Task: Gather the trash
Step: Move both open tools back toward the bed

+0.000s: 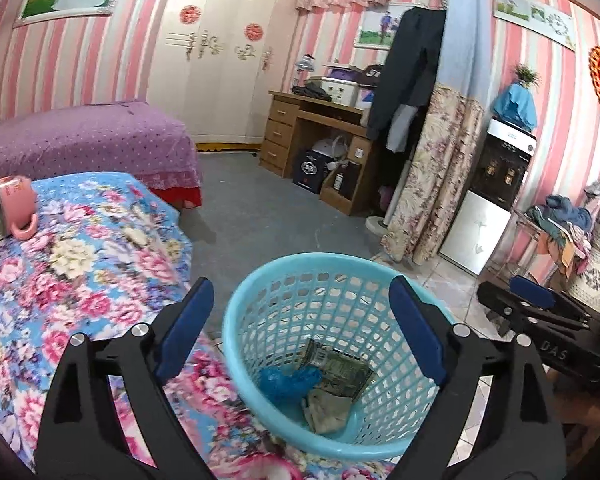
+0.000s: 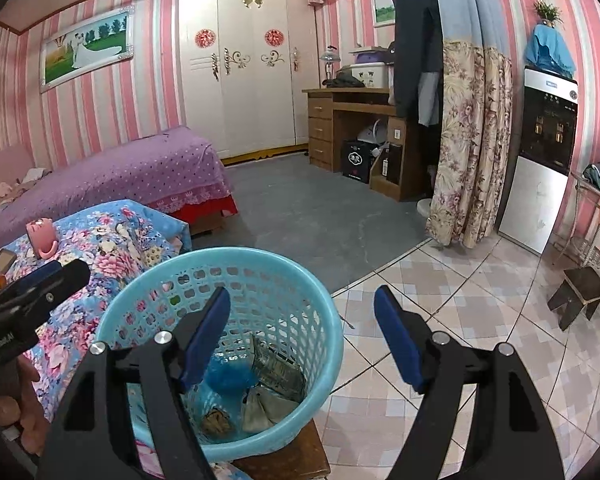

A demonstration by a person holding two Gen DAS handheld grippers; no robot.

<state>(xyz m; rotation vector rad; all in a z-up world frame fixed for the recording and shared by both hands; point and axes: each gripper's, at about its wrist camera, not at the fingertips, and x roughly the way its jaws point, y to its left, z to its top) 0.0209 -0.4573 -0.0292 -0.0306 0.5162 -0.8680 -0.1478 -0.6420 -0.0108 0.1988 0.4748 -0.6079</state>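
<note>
A light blue plastic mesh basket [image 1: 236, 320] [image 2: 328, 316] stands beside the floral table. Inside lie a crumpled blue bag [image 1: 286, 382] [image 2: 226, 376], a printed foil wrapper [image 1: 340, 366] [image 2: 278, 370] and crumpled paper [image 1: 326, 410] [image 2: 260, 406]. My left gripper [image 1: 302, 294] is open and empty above the basket. My right gripper [image 2: 302, 300] is open and empty over the basket's right rim. In the left wrist view the right gripper [image 1: 496, 292] shows at the right edge. In the right wrist view the left gripper [image 2: 66, 270] shows at the left edge.
The table's floral cloth [image 1: 80, 264] [image 2: 112, 240] holds a pink mug [image 1: 16, 206] [image 2: 42, 238] and a small crumpled scrap [image 1: 136, 236]. A purple bed [image 1: 84, 136], desk [image 1: 312, 132], floral curtain [image 2: 472, 148], water dispenser [image 2: 540, 160] and small stool [image 2: 580, 294] surround the floor. The basket rests on a wooden stool [image 2: 292, 456].
</note>
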